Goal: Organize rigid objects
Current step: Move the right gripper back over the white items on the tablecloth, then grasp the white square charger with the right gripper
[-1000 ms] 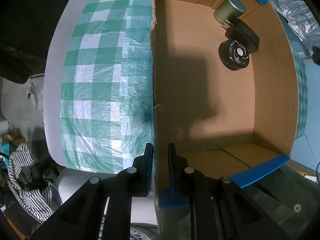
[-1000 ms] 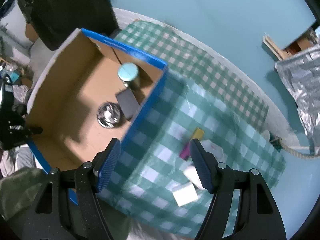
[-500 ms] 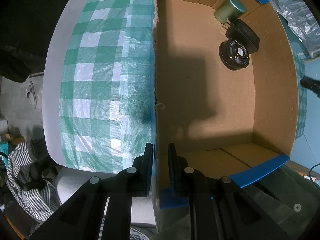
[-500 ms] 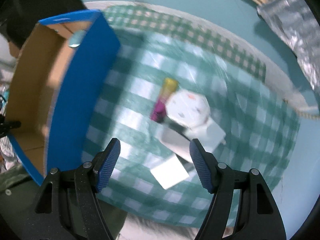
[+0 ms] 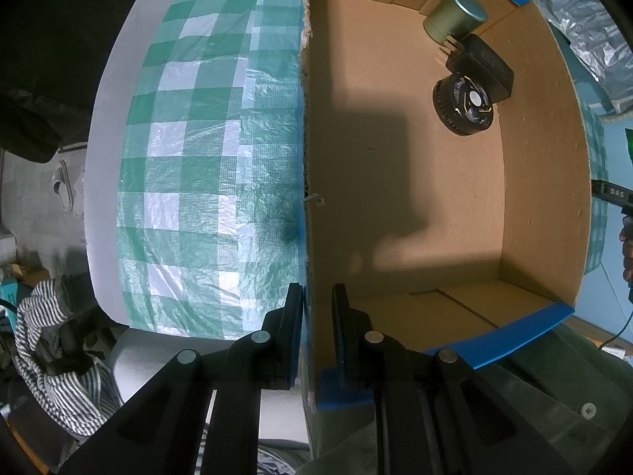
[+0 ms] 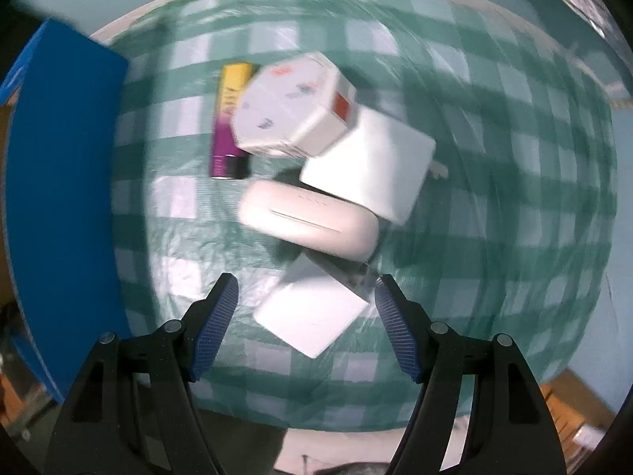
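My left gripper [image 5: 317,297] is shut on the left wall of the cardboard box [image 5: 305,126]. Inside, at the far right, lie a green-grey tin [image 5: 455,16], a black adapter [image 5: 480,67] and a black round gear-like part [image 5: 463,109]. In the right wrist view my right gripper [image 6: 306,289] hangs open above a cluster on the checked cloth: a small white flat box [image 6: 312,314] between its fingers, a white oval case [image 6: 308,219], a white square block [image 6: 368,170], a white octagonal box [image 6: 292,107] and a yellow-purple tube [image 6: 229,118]. The jaws touch nothing.
The blue outer wall of the box [image 6: 63,182] stands left of the cluster. A green-white checked cloth [image 5: 205,166] covers the table. Striped clothing [image 5: 59,356] lies below the table's near-left edge. Silver foil [image 5: 585,39] sits beyond the box at right.
My right gripper swung away from the box, rolled and sank toward the cluster, which now looms large. The left gripper kept still on the box wall.
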A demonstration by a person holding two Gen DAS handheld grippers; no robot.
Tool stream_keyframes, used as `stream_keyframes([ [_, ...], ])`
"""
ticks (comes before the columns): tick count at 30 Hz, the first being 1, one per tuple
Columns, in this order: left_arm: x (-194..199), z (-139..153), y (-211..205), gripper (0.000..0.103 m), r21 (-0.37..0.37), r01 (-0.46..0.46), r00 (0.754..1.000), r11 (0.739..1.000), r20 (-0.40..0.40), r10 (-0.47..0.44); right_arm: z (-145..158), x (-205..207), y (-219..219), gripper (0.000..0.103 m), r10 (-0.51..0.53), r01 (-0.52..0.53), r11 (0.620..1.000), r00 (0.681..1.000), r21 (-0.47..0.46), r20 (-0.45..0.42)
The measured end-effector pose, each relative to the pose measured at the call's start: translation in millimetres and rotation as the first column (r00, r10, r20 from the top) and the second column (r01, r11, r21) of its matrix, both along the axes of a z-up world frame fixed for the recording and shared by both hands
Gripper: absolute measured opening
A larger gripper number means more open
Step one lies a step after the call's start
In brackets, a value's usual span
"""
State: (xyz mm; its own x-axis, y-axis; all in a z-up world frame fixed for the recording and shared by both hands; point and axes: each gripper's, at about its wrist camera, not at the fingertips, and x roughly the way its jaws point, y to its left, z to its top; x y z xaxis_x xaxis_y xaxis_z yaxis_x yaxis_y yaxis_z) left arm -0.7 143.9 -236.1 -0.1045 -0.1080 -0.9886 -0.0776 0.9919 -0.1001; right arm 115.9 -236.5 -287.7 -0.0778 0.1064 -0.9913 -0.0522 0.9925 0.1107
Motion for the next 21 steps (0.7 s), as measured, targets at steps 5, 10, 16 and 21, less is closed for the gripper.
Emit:
stream_keyframes([
  [5,0,-1,0,0.014,0.001,0.001,1.000,1.000,-0.004,-0.001,-14,-5,-8,0.071,-0.106,0.106,0.994,0.994,-0.012,-0.022],
  [10,1,-1,0,0.014,-0.002,0.006,1.000,1.000,-0.004,-0.006,-25,-11,-16,0.071,-0.204,0.205,0.979,0.978,0.015,-0.033],
  [16,2,-1,1,0.014,-0.007,0.008,1.000,1.000,-0.004,-0.008,-25,-22,-27,0.057,-0.220,0.220,0.975,0.975,-0.001,0.012],
  [21,2,-1,4,0.014,-0.017,0.002,1.000,1.000,-0.004,-0.002,-25,-32,-22,0.052,-0.099,0.100,0.995,0.994,-0.021,0.039],
])
